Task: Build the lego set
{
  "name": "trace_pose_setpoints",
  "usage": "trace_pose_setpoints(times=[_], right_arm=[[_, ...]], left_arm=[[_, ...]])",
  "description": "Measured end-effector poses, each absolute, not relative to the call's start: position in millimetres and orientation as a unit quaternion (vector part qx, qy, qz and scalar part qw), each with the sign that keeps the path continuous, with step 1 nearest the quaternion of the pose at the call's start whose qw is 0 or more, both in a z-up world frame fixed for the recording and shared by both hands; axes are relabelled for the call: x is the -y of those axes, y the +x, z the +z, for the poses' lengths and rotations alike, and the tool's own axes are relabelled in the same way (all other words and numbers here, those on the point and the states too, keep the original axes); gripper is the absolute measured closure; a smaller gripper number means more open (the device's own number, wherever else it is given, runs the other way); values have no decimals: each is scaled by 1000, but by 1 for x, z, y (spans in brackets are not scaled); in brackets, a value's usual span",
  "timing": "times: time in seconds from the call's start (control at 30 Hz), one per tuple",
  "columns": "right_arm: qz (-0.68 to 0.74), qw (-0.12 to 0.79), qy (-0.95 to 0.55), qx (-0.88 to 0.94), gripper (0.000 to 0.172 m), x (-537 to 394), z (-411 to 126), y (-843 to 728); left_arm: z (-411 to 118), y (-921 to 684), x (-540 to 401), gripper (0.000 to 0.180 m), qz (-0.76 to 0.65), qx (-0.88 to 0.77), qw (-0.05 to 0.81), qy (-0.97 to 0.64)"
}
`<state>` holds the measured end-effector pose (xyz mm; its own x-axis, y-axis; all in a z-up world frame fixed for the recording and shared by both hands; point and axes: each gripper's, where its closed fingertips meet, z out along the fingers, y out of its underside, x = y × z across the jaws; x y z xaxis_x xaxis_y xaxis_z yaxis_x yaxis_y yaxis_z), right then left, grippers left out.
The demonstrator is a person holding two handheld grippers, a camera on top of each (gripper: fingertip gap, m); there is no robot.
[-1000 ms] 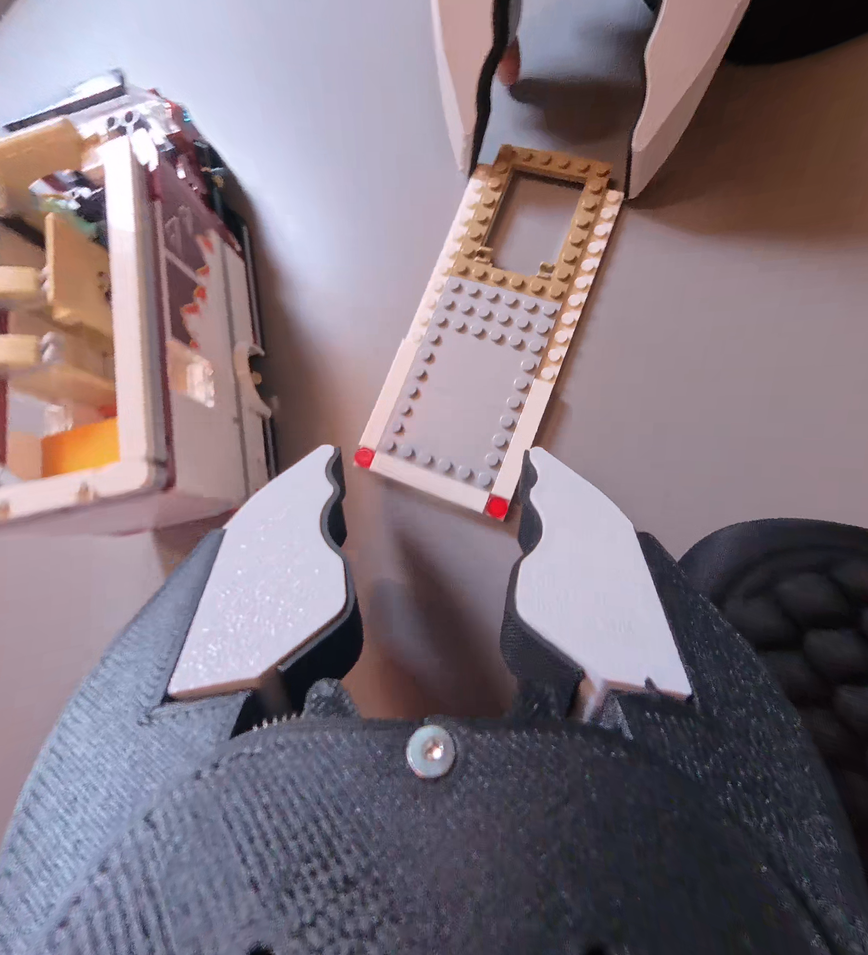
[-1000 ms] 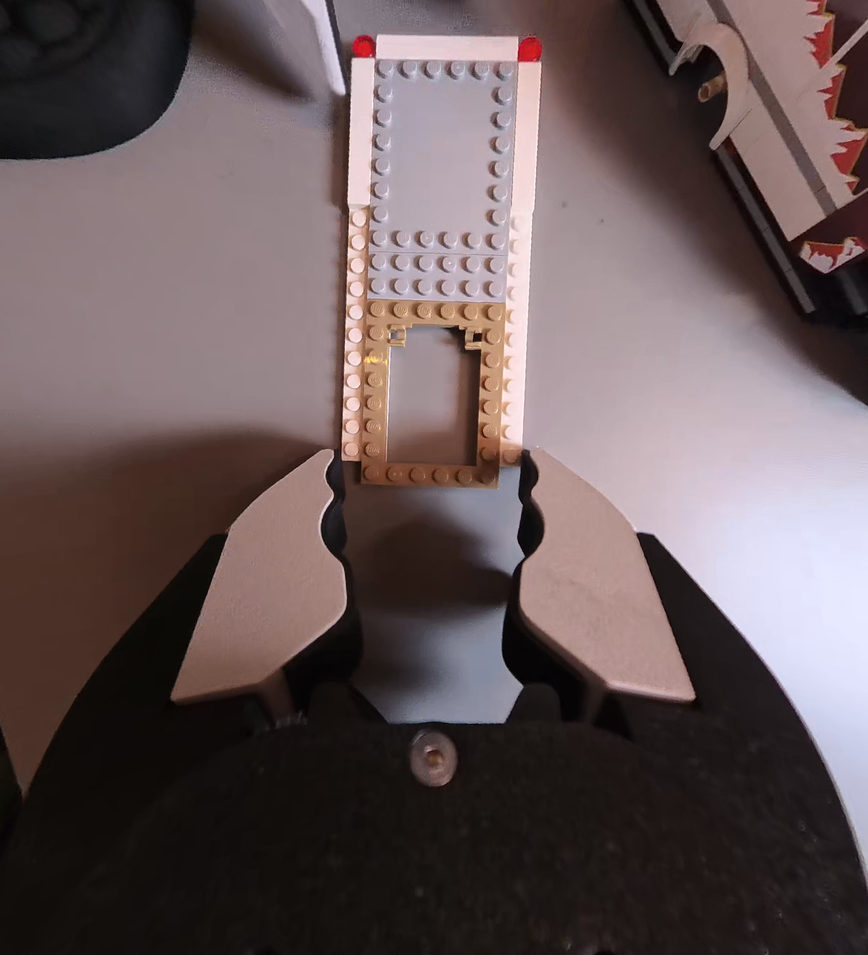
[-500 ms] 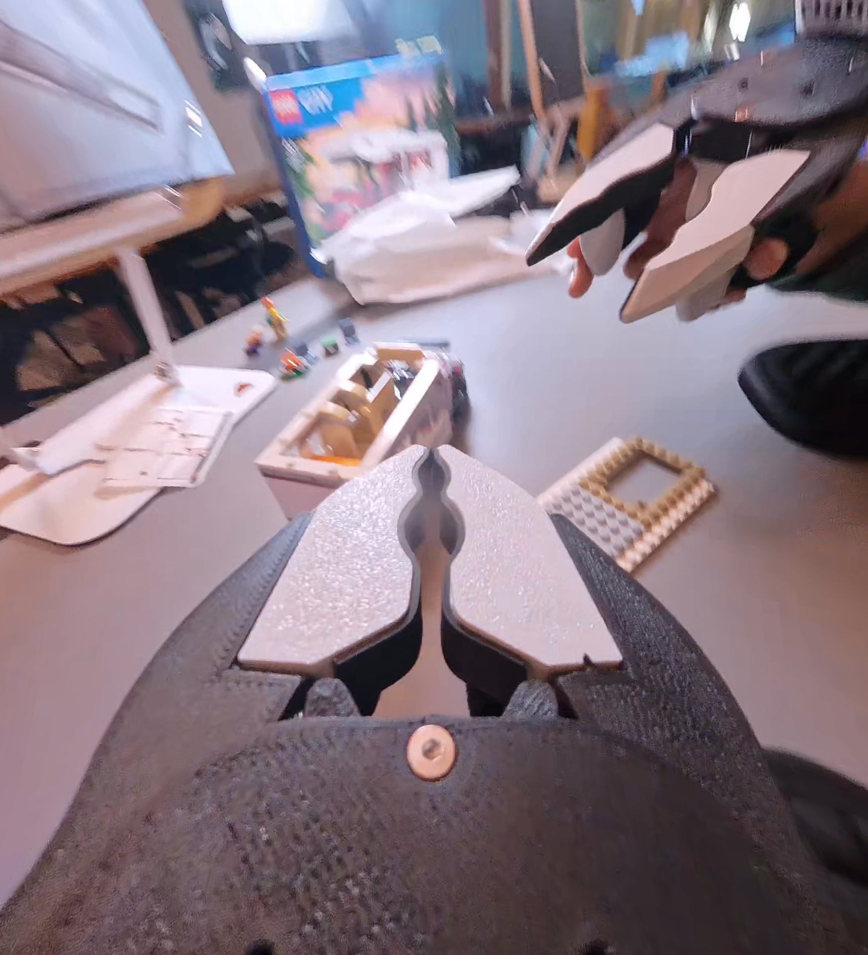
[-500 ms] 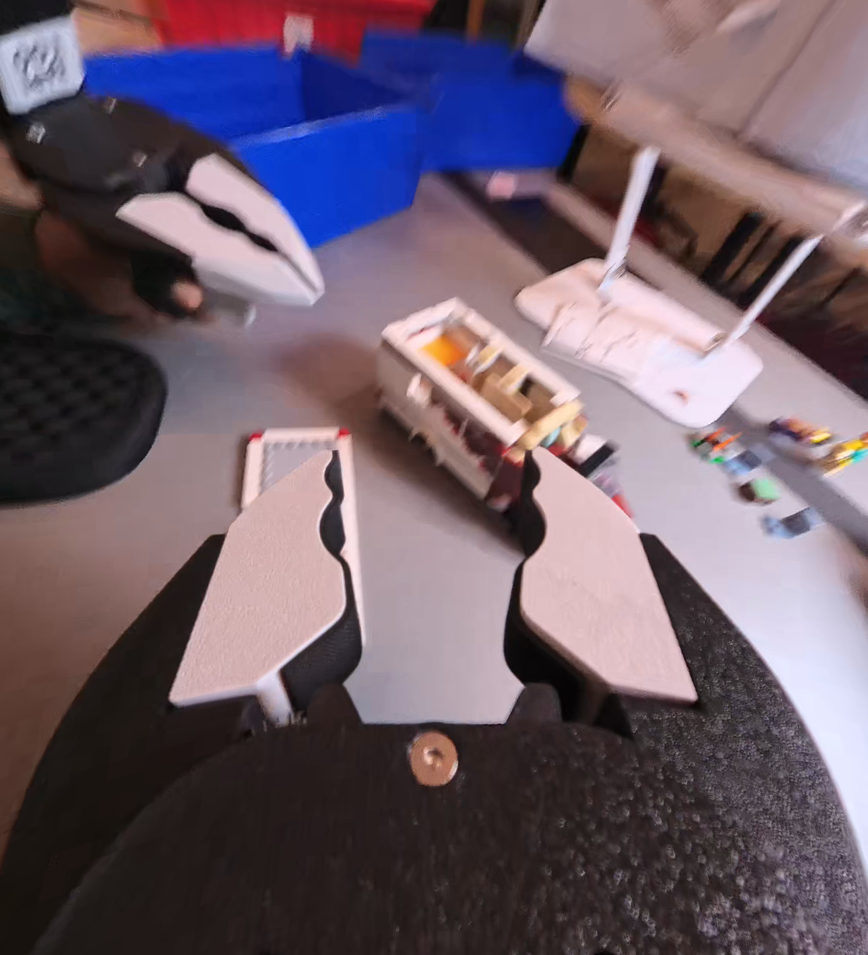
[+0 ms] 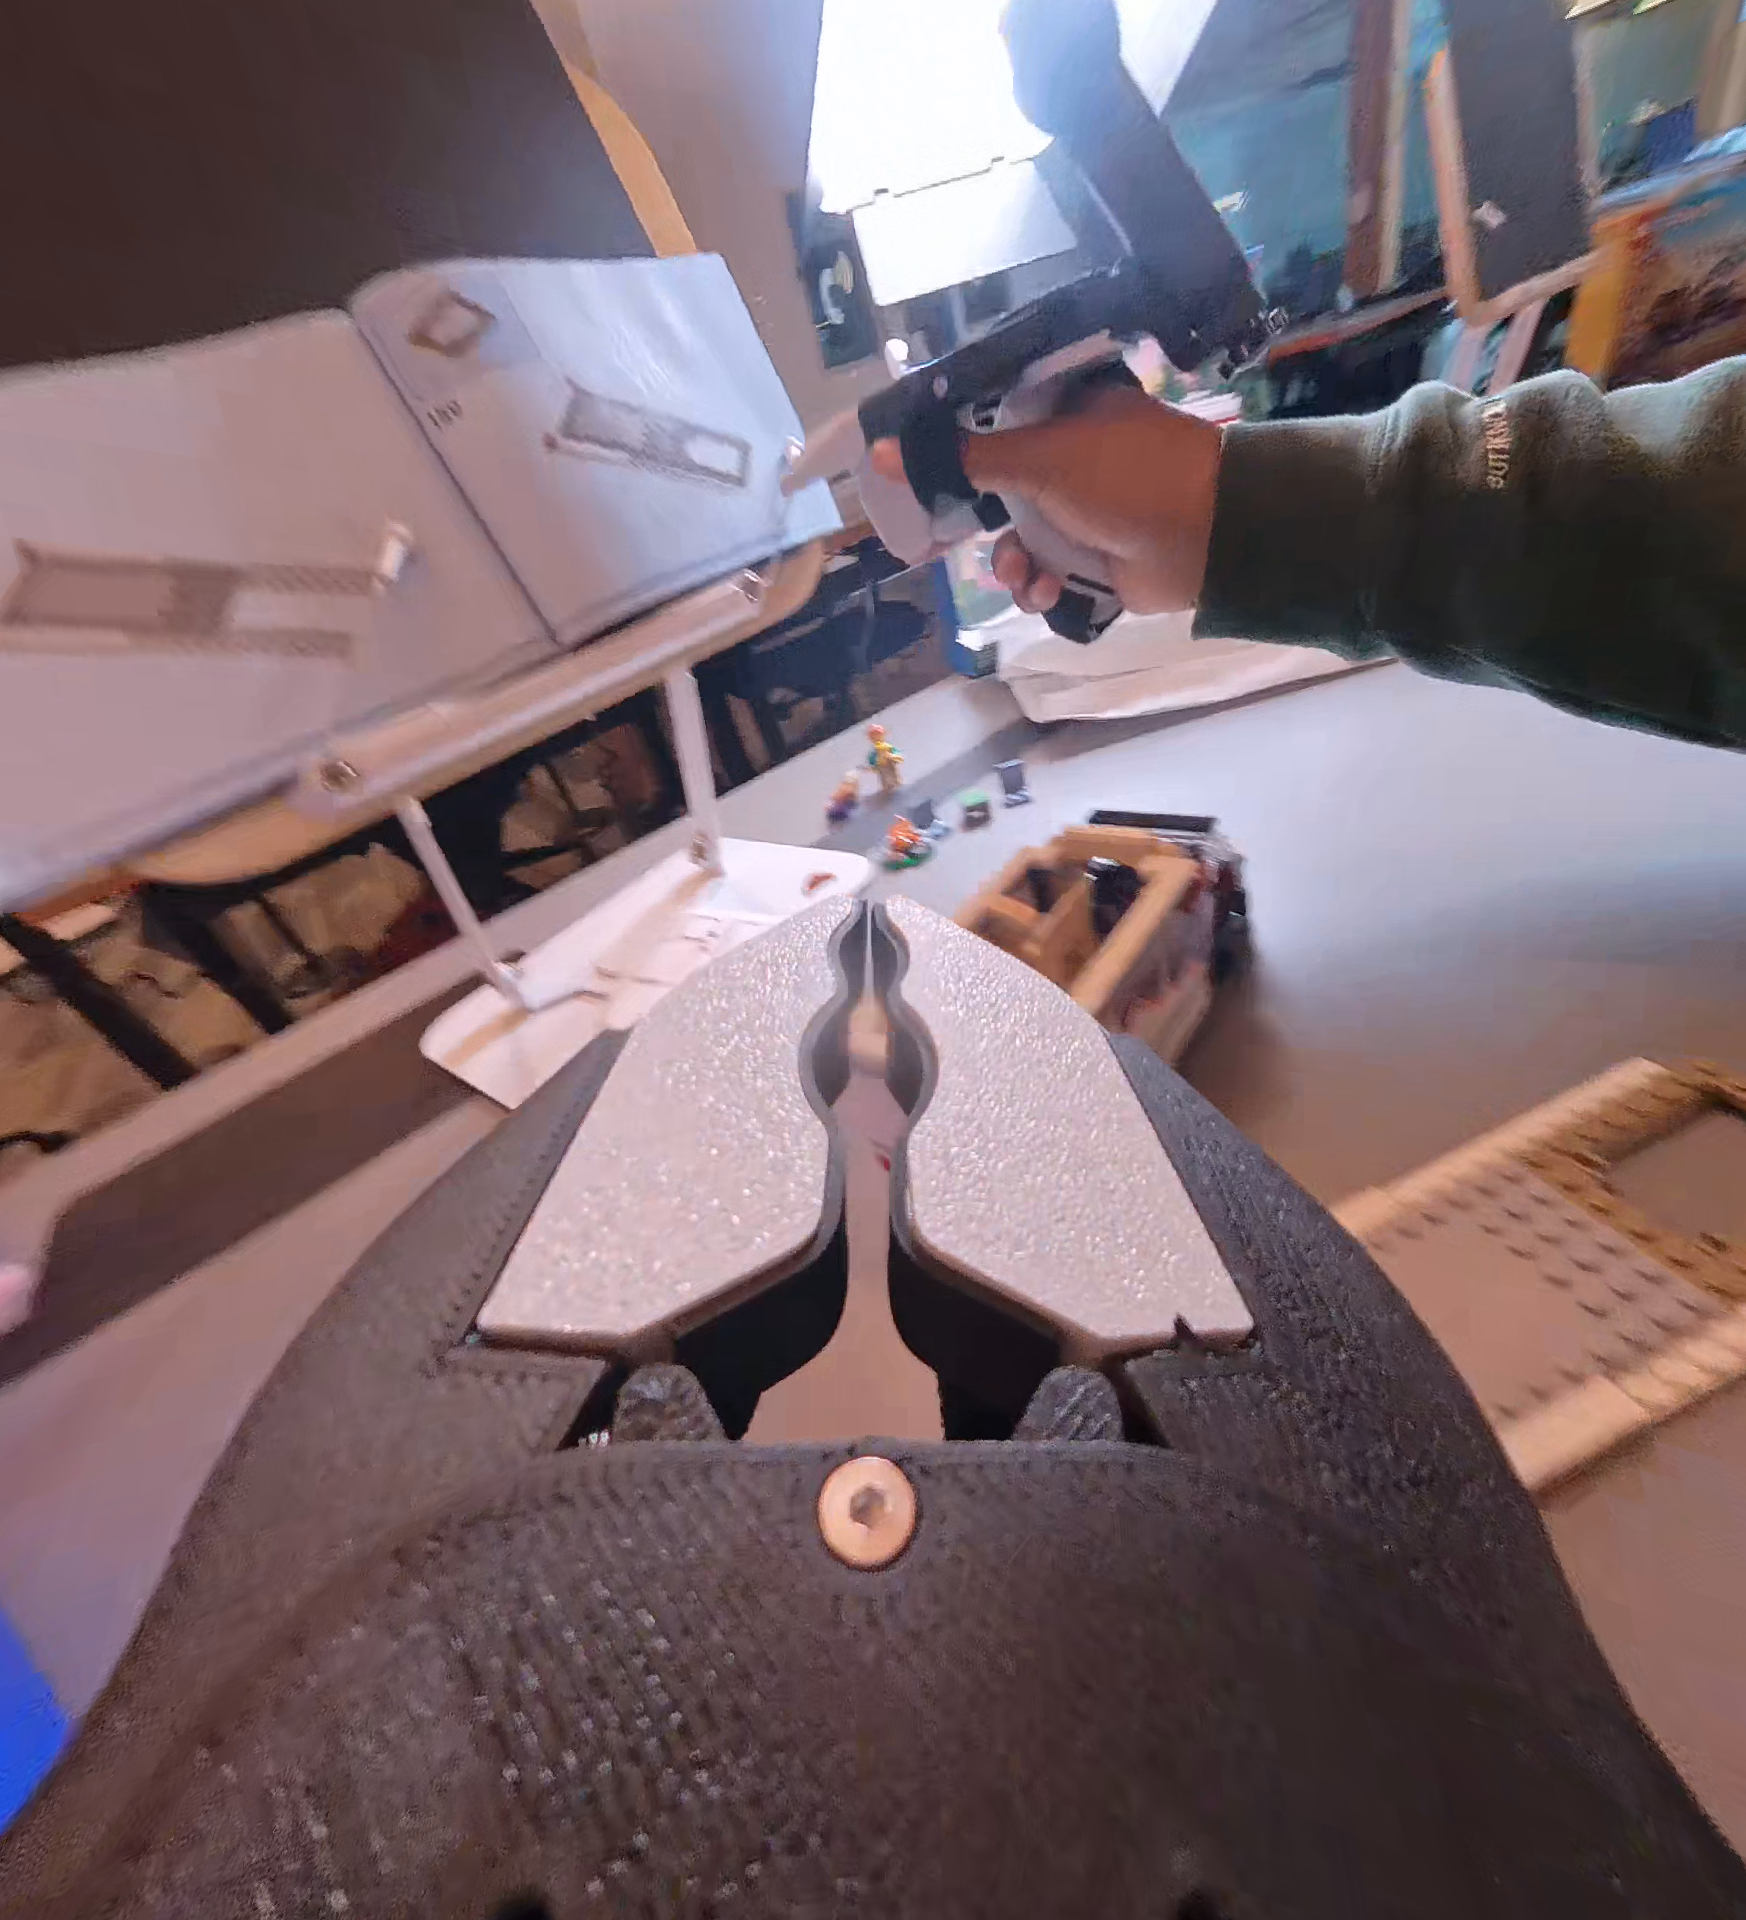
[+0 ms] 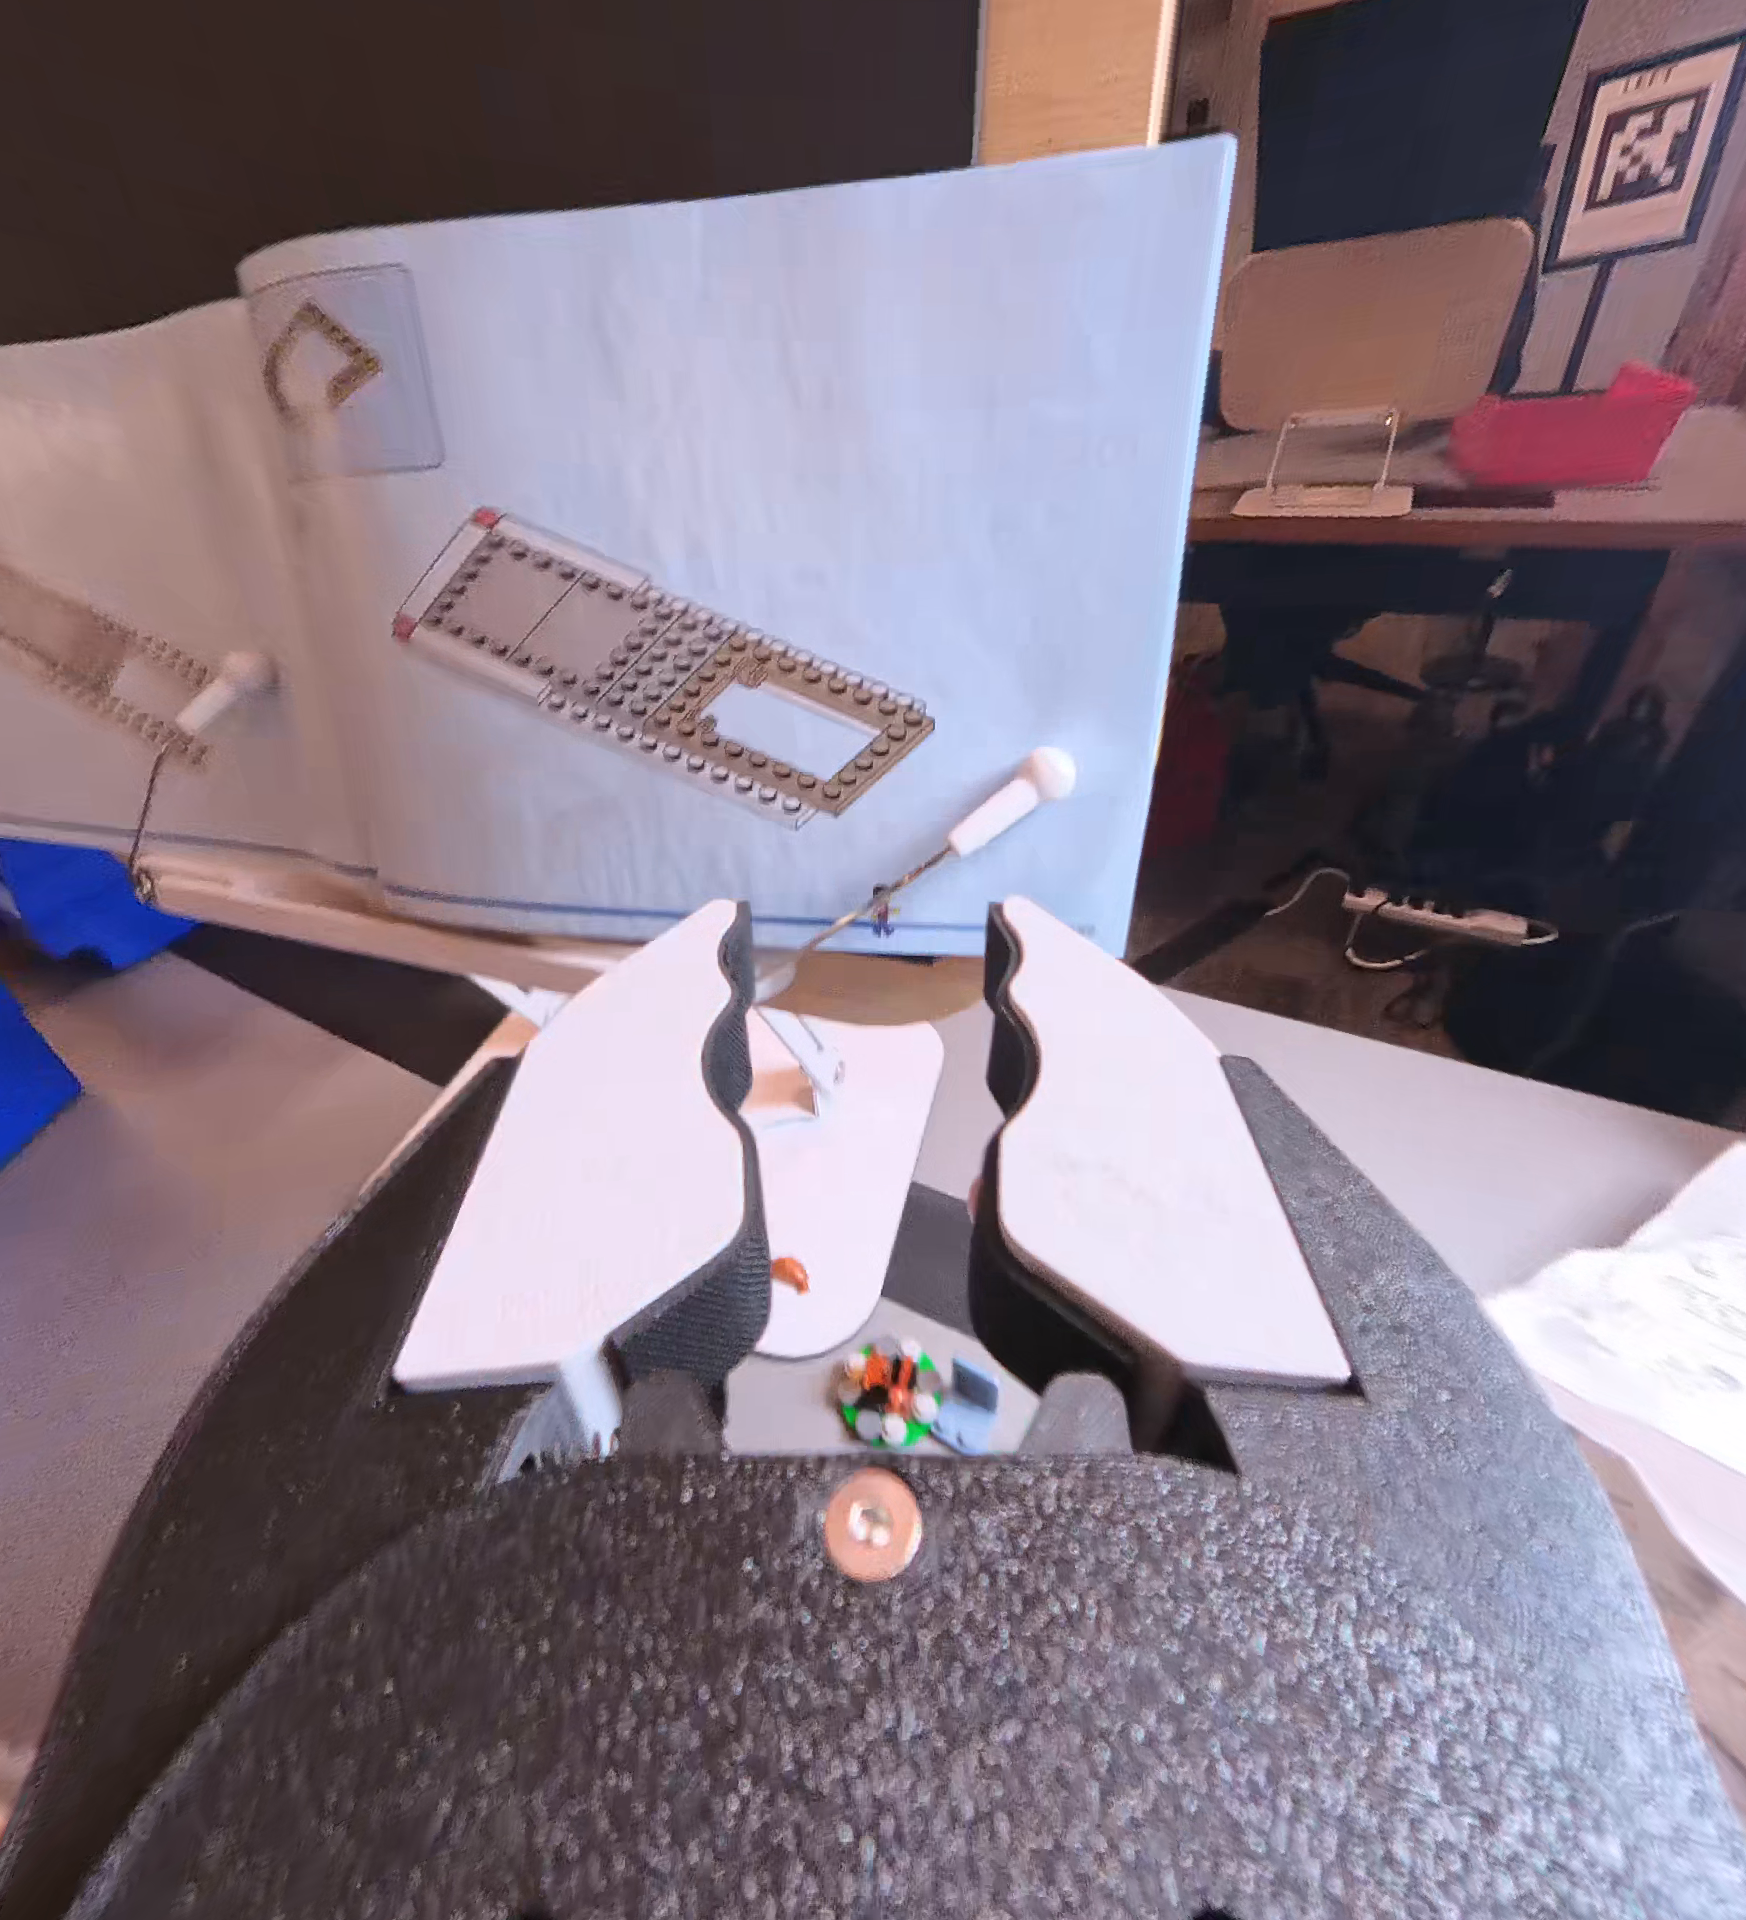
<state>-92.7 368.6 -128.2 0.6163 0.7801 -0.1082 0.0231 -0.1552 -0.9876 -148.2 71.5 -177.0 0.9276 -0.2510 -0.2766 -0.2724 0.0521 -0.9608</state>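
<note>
Hobby workroom or lab: grey worktable [image 5: 1471,883], instruction booklet [image 6: 744,468] on stand, brick-set boxes [image 5: 1700,260], fiducial marker [image 6: 1638,145].

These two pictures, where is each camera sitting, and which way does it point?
Left wrist view: rides on the left gripper, jaws together with nothing between them, looking low across the grey table at a brick model; a hand and green sleeve carry the right gripper.
Right wrist view: rides on the right gripper, jaws apart and empty, facing the open instruction booklet on its white stand.
Shared: the booklet, stand and table.
</note>
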Motion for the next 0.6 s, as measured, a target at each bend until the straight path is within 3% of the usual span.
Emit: trace_pose_setpoints(times=[0.1, 0.2, 0.33, 0.47, 0.53, 0.6], right_arm=[[316, 586, -697, 266, 153, -387, -130, -99], [338, 584, -695, 250, 155, -388, -135, -97], [366, 549, -716, 227, 141, -391, -162, -86], [402, 514, -721, 233, 129, -387, -171, -77], [389, 523, -722, 233, 125, -386, -165, -66], [348, 570, -703, 246, 122, -382, -148, -55]], left_arm=[[-134, -164, -101, 176, 66, -193, 692, -692], [-87, -193, -141, 173, 124, -168, 696, -687], [-77, -231, -209, 163, 156, -132, 649, -733], [-116, -252, -267, 151, 190, -148, 556, -795], [-127, -262, -280, 154, 224, -161, 536, -798], [-126, -268, -285, 173, 244, -165, 541, -788]])
